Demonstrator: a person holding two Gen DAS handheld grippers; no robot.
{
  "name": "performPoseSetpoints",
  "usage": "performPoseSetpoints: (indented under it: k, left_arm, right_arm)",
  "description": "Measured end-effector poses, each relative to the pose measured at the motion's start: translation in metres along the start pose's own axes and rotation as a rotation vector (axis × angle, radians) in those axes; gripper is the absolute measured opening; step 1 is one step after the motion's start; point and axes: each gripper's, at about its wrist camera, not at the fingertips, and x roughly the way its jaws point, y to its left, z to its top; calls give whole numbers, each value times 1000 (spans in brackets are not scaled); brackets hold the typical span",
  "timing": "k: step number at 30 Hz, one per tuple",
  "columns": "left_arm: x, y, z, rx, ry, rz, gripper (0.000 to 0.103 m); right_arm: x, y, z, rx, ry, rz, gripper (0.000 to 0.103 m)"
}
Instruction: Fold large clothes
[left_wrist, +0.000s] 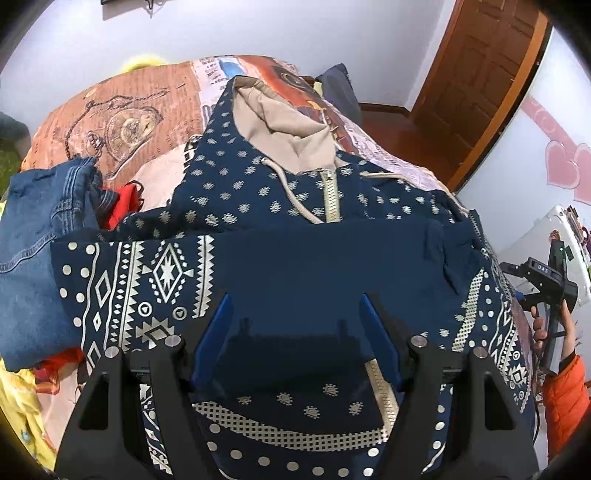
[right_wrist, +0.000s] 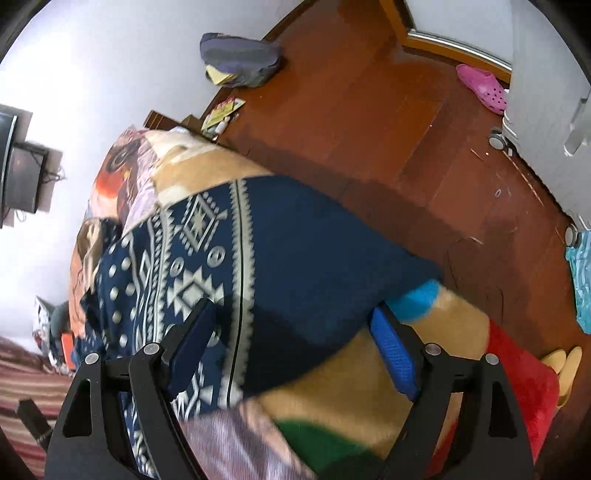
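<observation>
**Soft hoodie, partly folded on the bed**

The bed (left_wrist: 155, 110) carries the navy patterned hoodie (left_wrist: 332, 258), spread flat: thick, limp, probably bulky. Best pinched at hem corners or a folded edge. Left hand-held gripper (left_wrist: 295, 332) and right hand-held gripper (right_wrist: 295, 332) hang released, empty.

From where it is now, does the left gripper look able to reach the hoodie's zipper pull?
Probably yes. The left gripper hangs open over the navy hoodie, and the zipper pull lies exposed further up the chest. A folded sleeve panel lies between them, but nothing stands above the cloth to block it.
</observation>
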Motion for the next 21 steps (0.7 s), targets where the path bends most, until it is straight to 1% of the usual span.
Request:
performPoseSetpoints:
  k: [3,4,5,6,7,8,11,14,18,21]
  left_arm:
    - [0,4,-2,-5,2,18,70]
    - [0,5,-3,-6,3,20,70]
    - [-1,6,-4,-8,3,23,70]
    - [-2,8,-5,-9,4,25,70]
    - [-3,8,-6,-9,3,27,70]
    - [-5,9,-6,-10,1,30,70]
    - [-11,10,-8,-7,-12,34,70]
    - [-19,10,-9,3,-28,35,70]
    - [-31,10,-10,8,-52,21,70]
    - [-38,11,-11,6,-69,8,70]
  right_arm:
    - [1,4,4,8,-38,-27,72]
    - [0,5,5,4,-49,-36,60]
    - [-3,7,6,-5,-64,-39,46]
    - [-6,9,6,-13,-76,-47,38]
    - [-8,12,7,-20,-86,-60,22]
    - [-12,16,7,-33,-102,-75,10]
    - [-27,30,7,-88,-154,-92,8]
    - [-57,56,3,-183,-234,-94,7]
    - [-95,104,-3,-292,-309,-45,7]
    - [-114,142,-12,-393,-348,-15,7]
